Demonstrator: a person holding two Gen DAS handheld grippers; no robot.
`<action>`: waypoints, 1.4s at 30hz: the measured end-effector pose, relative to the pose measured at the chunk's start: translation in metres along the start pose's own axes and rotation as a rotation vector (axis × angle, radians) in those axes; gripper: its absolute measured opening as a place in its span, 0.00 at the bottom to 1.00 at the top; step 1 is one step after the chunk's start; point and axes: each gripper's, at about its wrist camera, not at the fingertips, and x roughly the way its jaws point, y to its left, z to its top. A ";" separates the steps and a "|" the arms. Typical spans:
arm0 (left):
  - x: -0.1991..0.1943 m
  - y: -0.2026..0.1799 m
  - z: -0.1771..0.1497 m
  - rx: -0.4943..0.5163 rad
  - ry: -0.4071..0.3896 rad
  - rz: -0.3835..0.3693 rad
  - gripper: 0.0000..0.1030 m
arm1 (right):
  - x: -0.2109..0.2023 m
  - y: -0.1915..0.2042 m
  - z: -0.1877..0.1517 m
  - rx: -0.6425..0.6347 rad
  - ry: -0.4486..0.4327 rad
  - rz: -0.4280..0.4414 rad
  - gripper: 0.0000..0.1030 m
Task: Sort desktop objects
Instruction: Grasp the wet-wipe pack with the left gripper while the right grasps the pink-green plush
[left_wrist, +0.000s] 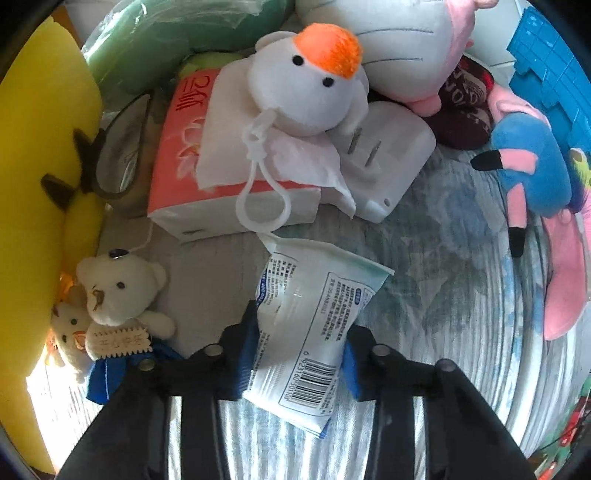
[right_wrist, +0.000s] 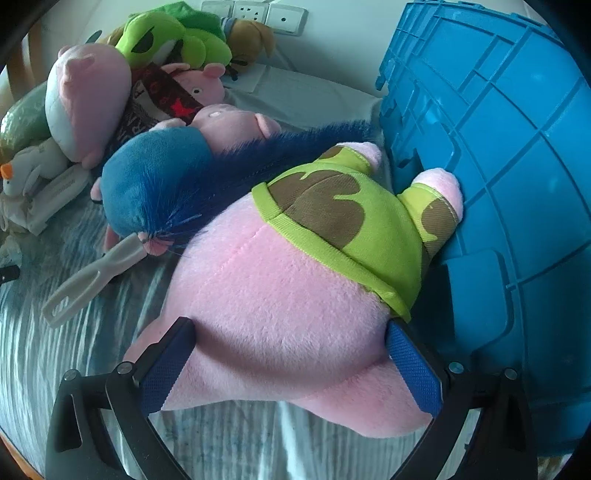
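Crate (right_wrist: 498, 147), blue ribbed hard plastic, fills the right of the right wrist view and is judged the likely bin for the sort. Pink plush (right_wrist: 273, 295) in lime-and-brown shorts lies against the crate's wall, soft, bulky and rounded; the right gripper (right_wrist: 291, 365) straddles its near end with the blue textured pads (right_wrist: 166, 365) wide apart and touching the pile on both sides, so it reads as spread around the toy, squeeze not confirmed. Step in hand, by judgement: two pickups under way at once. Next move for the right calls for a firm close, since the fleece will compress, then a lift over the crate rim. Tablecloth (left_wrist: 461, 295) is grey-blue and streaked. Tissue box (left_wrist: 229, 177), pink and white card, sits far centre under a white plush (left_wrist: 310, 81) with an orange cap. Wipes pack (left_wrist: 314, 325), glossy crinkly film with a barcode, lies near centre between the fingers of the left gripper (left_wrist: 299, 354), pads touching its two edges; clamped or only closing cannot be told. Film looks slippery; a centred pinch is advised. Small cream bear (left_wrist: 118, 291) sits near left.
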 end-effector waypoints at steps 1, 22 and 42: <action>-0.003 0.000 0.000 0.000 -0.004 -0.001 0.35 | -0.001 -0.002 0.000 0.008 -0.004 0.000 1.00; -0.021 -0.007 0.005 0.009 -0.008 0.002 0.34 | 0.039 0.007 0.018 0.012 0.037 0.002 1.00; -0.058 -0.011 0.019 0.016 -0.055 0.012 0.34 | -0.010 -0.004 0.001 0.032 -0.049 0.047 0.38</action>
